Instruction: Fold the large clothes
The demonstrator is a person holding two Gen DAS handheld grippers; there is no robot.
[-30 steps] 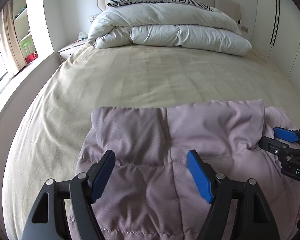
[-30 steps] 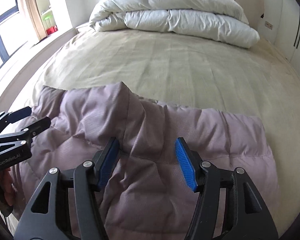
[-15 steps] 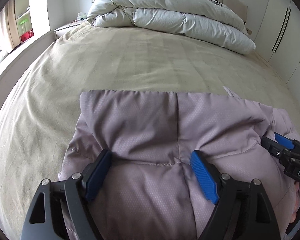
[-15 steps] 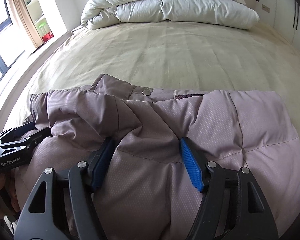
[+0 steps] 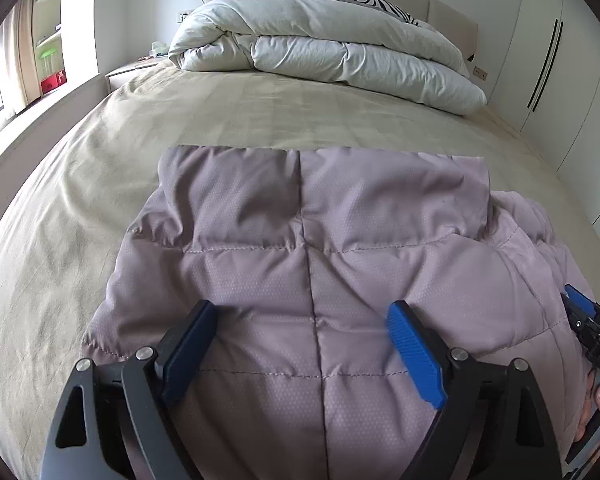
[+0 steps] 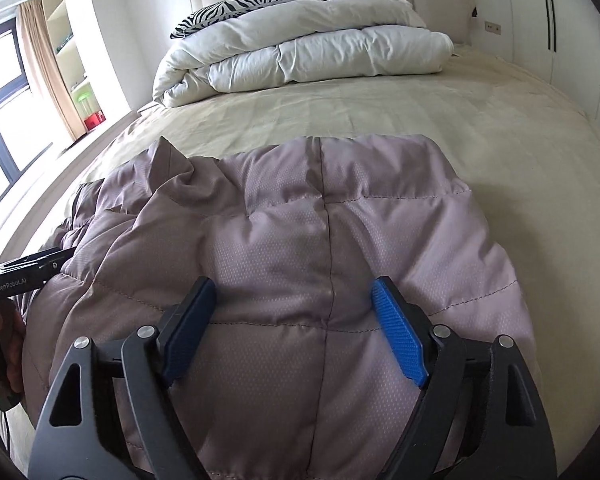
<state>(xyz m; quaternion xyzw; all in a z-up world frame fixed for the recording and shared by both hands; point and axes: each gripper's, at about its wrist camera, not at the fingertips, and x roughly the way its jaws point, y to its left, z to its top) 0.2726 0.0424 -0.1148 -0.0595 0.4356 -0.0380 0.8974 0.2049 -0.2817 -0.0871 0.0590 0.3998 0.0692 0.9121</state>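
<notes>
Two grippers, left gripper (image 5: 302, 350) and right gripper (image 6: 292, 330), hover spread over a mauve quilted jacket (image 5: 300, 264) lying folded on the bed (image 5: 260, 120), their jaws just widened, pinching nothing. Best press the fold flat below each gripper.

Mauve quilted puffer jacket (image 5: 312, 280), stitched in padded panels with a centre seam, folded into a plump bundle at the near end of the bed, its far edge straight.
</notes>
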